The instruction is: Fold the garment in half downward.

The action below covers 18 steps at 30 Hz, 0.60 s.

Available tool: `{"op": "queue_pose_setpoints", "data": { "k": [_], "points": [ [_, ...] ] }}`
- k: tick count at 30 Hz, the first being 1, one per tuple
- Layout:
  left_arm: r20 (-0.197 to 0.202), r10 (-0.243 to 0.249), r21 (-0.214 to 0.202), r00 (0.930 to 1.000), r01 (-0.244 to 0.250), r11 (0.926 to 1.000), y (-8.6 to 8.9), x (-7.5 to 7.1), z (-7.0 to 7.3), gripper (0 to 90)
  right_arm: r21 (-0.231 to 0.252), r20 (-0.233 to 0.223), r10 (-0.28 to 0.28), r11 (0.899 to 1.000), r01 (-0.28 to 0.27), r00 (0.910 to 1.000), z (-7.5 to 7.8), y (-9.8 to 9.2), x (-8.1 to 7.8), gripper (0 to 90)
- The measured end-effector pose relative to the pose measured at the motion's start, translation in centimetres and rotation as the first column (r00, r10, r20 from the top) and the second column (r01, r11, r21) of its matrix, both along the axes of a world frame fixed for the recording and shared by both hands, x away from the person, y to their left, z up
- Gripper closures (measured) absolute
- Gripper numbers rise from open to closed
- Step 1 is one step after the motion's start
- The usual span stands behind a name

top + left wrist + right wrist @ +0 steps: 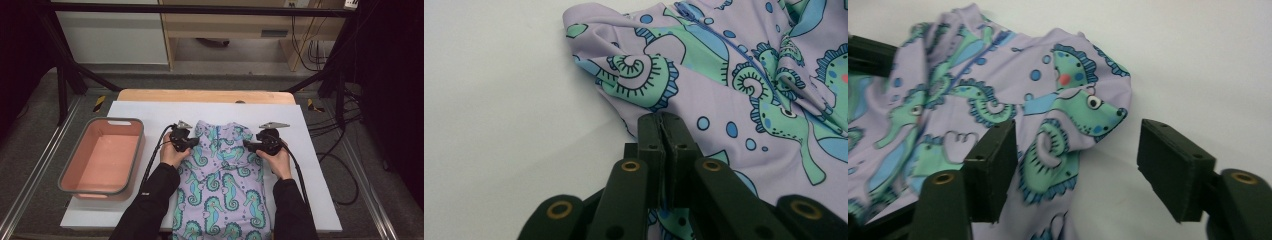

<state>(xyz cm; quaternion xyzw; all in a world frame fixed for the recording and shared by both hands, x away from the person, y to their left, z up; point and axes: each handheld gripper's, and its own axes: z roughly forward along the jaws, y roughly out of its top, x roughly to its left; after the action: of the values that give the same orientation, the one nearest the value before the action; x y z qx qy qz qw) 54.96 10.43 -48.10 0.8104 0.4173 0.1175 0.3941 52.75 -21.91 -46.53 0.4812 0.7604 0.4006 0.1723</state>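
Note:
A lilac garment (222,170) printed with green and blue seahorses lies on the white sheet (150,112), its neck end away from the person. My left gripper (196,143) rests at the garment's left shoulder. In the left gripper view its jaws (662,120) are shut, with the fabric (724,75) pinched between them at the cloth's edge. My right gripper (248,146) sits at the right shoulder. In the right gripper view it (1078,145) stands open, with the folded edge of the garment (998,90) lying between the jaws, and neither pad presses on it.
A pink bin with a grey rim (116,121) stands on the left of the sheet. The wooden table edge (205,96) shows behind the sheet. Black frame posts and cables stand at the back right (340,100).

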Motion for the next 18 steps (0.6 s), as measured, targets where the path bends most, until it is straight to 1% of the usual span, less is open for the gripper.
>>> {"op": "queue_pose_setpoints", "data": {
  "k": [2,3,4,6,8,9,10,11,12,13,14,15,17,18],
  "points": [
    [-0.001,-0.002,-0.001,1.0,0.002,1.0,0.0,0.0,0.0,87.2,-0.012,-0.021,0.004,1.0,-0.004,0.9998,-0.5,0.3,0.8,35.4],
    [-0.001,-0.002,-0.002,1.0,0.002,1.0,0.0,0.0,0.0,87.2,-0.021,-0.021,0.011,1.0,-0.011,0.9997,-0.7,0.5,1.2,38.5],
    [-0.001,-0.002,-0.004,1.0,0.002,1.0,0.1,0.0,0.0,87.2,-0.023,-0.016,0.014,1.0,-0.014,0.9998,-0.8,0.5,1.3,40.3],
    [-0.002,-0.004,-0.006,1.0,0.004,1.0,0.1,0.1,0.0,87.2,-0.023,-0.028,0.025,0.999,-0.026,0.9993,-1.2,0.7,1.7,43.0],
    [-0.001,-0.007,-0.006,1.0,0.007,1.0,0.1,0.1,0.0,87.2,-0.037,-0.041,0.033,0.999,-0.035,0.9986,-1.7,0.9,2.0,46.3],
    [-0.003,-0.005,-0.007,1.0,0.005,1.0,0.1,0.1,0.0,87.2,-0.046,-0.025,0.035,0.998,-0.036,0.9991,-1.7,1.0,2.1,51.3],
    [-0.002,-0.004,-0.003,1.0,0.004,1.0,0.0,0.1,0.0,87.2,-0.037,-0.024,0.038,0.999,-0.039,0.999,-1.7,1.0,2.1,55.6],
    [-0.003,-0.002,-0.002,1.0,0.002,1.0,0.0,0.1,0.0,87.3,-0.042,-0.022,0.052,0.998,-0.053,0.9984,-1.8,1.2,2.1,58.8],
    [-0.001,-0.002,0.001,1.0,0.002,1.0,0.0,0.1,0.1,87.7,-0.067,-0.015,0.055,0.996,-0.056,0.9984,-1.7,1.3,2.1,62.5],
    [0.001,-0.004,0.008,1.0,0.004,1.0,-0.1,0.1,0.1,88.0,-0.076,-0.015,0.067,0.995,-0.068,0.9976,-1.7,1.4,2.1,68.3],
    [0.002,-0.003,0.009,1.0,0.003,1.0,-0.1,0.1,0.1,88.1,-0.071,-0.024,0.082,0.994,-0.083,0.9964,-1.6,1.5,2.1,72.9],
    [0.0,-0.002,0.006,1.0,0.002,1.0,-0.1,0.1,0.2,88.2,-0.085,-0.026,0.09,0.992,-0.092,0.9956,-1.5,1.6,2.1,78.6],
    [-0.012,0.002,-0.01,0.9999,-0.002,0.9999,0.0,0.2,0.2,88.3,-0.103,-0.016,0.106,0.989,-0.107,0.9943,-1.3,1.9,2.0,83.0],
    [-0.012,0.003,-0.017,0.9999,-0.003,0.9998,0.1,0.2,0.3,88.4,-0.099,-0.013,0.111,0.989,-0.112,0.9937,-1.2,1.9,1.9,83.6]
  ]
}}
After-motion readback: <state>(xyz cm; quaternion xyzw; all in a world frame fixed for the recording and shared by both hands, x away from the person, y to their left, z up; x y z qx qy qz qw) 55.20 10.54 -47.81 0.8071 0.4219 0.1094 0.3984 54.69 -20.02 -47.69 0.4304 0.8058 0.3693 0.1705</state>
